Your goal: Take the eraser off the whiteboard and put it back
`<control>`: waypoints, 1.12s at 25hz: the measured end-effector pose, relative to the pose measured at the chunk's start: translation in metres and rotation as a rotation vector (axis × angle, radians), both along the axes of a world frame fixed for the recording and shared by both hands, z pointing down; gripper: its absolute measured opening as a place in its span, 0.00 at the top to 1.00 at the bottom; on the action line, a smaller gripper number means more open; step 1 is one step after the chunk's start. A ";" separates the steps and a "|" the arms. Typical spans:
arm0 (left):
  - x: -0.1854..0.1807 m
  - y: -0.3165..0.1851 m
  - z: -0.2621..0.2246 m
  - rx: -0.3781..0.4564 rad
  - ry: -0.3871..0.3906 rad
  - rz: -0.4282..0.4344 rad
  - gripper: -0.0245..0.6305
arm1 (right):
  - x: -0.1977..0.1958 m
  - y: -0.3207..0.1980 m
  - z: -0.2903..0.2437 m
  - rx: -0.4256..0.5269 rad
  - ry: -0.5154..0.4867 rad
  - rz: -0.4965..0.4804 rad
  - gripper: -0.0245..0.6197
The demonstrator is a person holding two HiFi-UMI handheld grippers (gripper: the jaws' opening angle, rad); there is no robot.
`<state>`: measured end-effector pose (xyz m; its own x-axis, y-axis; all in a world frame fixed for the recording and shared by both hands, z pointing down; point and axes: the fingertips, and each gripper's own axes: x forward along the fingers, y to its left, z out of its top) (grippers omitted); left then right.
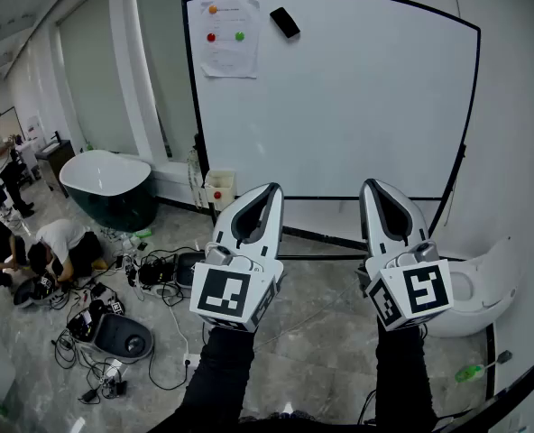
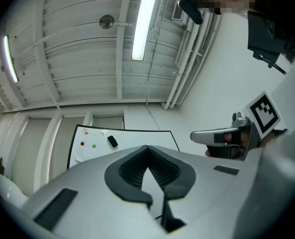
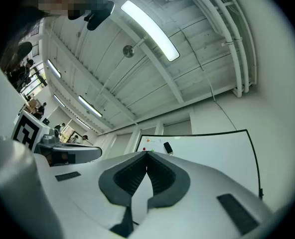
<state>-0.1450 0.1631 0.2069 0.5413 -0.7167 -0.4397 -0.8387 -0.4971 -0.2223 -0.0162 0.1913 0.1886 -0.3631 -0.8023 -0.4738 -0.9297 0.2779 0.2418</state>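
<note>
Left claw and right claw both closed, empty; one eraser on one whiteboard.

Test lab: whiteboard, bathtub, toilet, cables over floor.

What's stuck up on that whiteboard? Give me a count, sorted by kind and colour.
Black eraser: 1
Sheet of paper: 1
Orange magnet: 1
Red magnet: 1
Green magnet: 1
Total: 5 things on the whiteboard; the three magnets sit on the paper, the eraser beside it.
</note>
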 end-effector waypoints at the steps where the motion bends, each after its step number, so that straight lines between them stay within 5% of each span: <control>1: 0.001 0.000 -0.001 0.001 -0.001 0.000 0.95 | 0.002 0.000 -0.001 -0.001 -0.003 0.001 0.95; 28: 0.003 -0.008 0.002 0.001 -0.002 -0.045 0.95 | 0.007 -0.020 0.007 -0.009 0.001 -0.047 0.95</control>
